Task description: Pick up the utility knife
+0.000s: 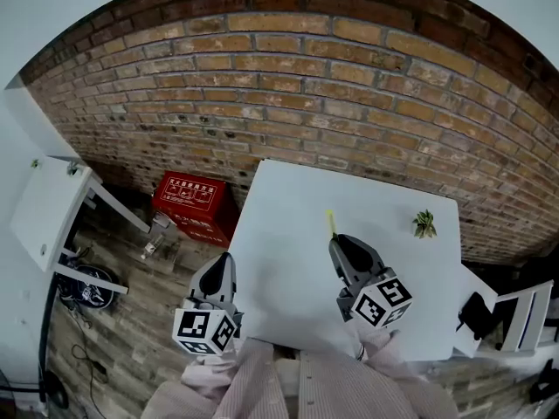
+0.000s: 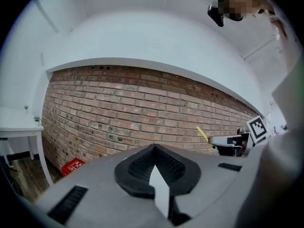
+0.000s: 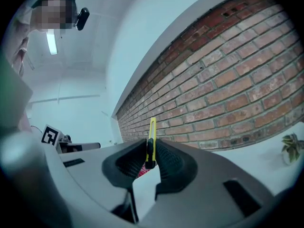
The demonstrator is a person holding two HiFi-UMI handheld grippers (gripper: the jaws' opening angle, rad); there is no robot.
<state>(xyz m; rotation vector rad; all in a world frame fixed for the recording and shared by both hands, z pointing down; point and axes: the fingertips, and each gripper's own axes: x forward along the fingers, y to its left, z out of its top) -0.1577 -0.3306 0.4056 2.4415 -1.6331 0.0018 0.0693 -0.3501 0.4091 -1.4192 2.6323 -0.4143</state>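
Right gripper (image 3: 151, 156) clamped on the utility knife (image 3: 152, 129), so starting there. Yellow, thin, pinched edge-up between the two dark pads near its black slider end, with most of the yellow body poking out past the jaw tips. Long axis carrying straight on from the gripper's own line, tip aimed at the brick wall (image 3: 228, 75), roughly level. No sideways cock worth mentioning in the right gripper view.

Same story from the head view: sticking forward out of the jaws, over the white table (image 1: 288, 260), pointing toward its far edge. Looks lifted clear of the tabletop rather than resting on it, going by wall and not table showing behind the blade. Hard to be sure of the gap from above, though.

So nothing to reach for: no offset at all, knife sitting in the right-hand jaws, pick-up pretty much done at a guess.

Left gripper (image 2: 154, 148) well apart from it, off by the table's left edge, jaws closed together on nothing. Seen from that side, knife off to the right, slanting up and away.

Little green plant (image 1: 424, 223) further right on the table, nowhere near the blade.

Only worry: a thin grip near one end, so could probably pivot if swung fast.
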